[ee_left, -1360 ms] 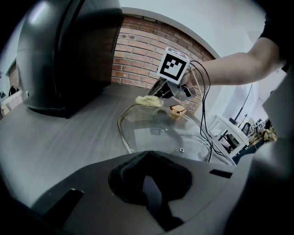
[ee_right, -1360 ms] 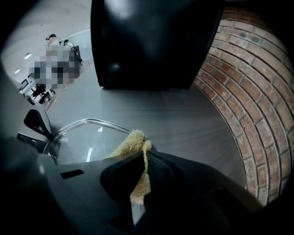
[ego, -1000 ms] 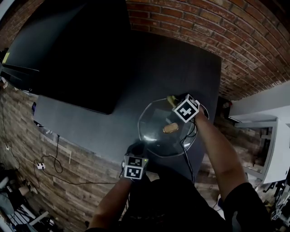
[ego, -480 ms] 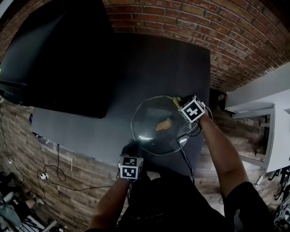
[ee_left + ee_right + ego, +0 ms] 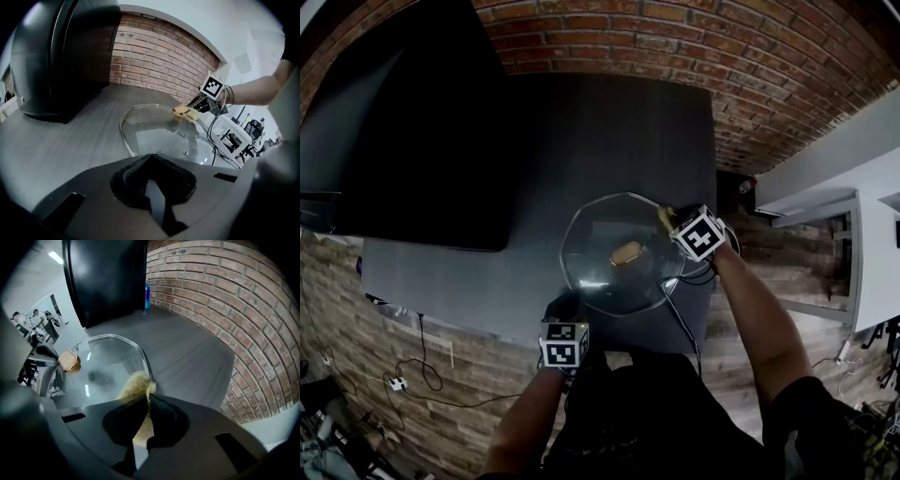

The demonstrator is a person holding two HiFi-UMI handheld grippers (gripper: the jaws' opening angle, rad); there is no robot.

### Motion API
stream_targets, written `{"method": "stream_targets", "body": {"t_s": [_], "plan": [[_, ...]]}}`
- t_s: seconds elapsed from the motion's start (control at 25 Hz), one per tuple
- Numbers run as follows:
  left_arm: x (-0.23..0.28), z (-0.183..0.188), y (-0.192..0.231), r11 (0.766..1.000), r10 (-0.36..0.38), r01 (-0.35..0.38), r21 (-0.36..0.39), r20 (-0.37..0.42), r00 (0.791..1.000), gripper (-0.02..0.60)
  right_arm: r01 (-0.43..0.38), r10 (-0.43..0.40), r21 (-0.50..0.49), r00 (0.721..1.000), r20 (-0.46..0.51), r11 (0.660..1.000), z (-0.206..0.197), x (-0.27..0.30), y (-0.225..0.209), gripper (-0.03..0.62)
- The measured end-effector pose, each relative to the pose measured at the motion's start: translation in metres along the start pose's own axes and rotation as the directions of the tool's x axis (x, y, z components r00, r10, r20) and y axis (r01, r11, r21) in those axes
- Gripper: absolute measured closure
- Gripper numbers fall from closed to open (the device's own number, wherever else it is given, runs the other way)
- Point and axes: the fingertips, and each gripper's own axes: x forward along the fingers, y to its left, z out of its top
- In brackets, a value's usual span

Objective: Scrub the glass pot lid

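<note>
Lid: The glass pot lid (image 5: pixel 598 272) is lying on the dark grey table (image 5: pixel 581 131), with its gold-coloured knob (image 5: pixel 626 252) facing up at the lid's middle.

Left gripper: The left gripper (image 5: pixel 565 307) is reaching in at the near rim of the lid. Its fingers are closing together right on that rim and appear to be pinching it.

Right gripper: The right gripper (image 5: pixel 146 399) is coming in over the lid's far right rim, and its fingers are clamping a yellow scrub pad (image 5: pixel 135 386).

Scrub pad: The pad is sticking out past the fingertips and touching the glass just inside the lid's rim, to the right of the knob.

Arms: The person's bare forearms are stretching toward the lid from its near side, one to each gripper.

Cable: A black cable (image 5: pixel 680 319) is trailing back from the right gripper, passing the lid's near right edge.

Backdrop: A large black box-like object (image 5: pixel 394 141) is standing on the table, left of the lid and beyond it. A red brick wall (image 5: pixel 694 47) is running along the table's edge on the far side of the lid. In the right gripper view, a small blue bottle (image 5: pixel 147 295) is standing against that wall, well beyond the lid.
</note>
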Motion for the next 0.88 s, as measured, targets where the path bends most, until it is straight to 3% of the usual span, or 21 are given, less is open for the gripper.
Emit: {"method": "stream_targets", "body": {"t_s": [0.88], "plan": [[0.0, 0.001, 0.002, 0.998, -0.043, 0.044, 0.035, -0.029, 0.999, 0.548, 0.029, -0.032, 0.15, 0.999, 0.017, 0.988, -0.078, -0.037, 0.066, 0.569]]}}
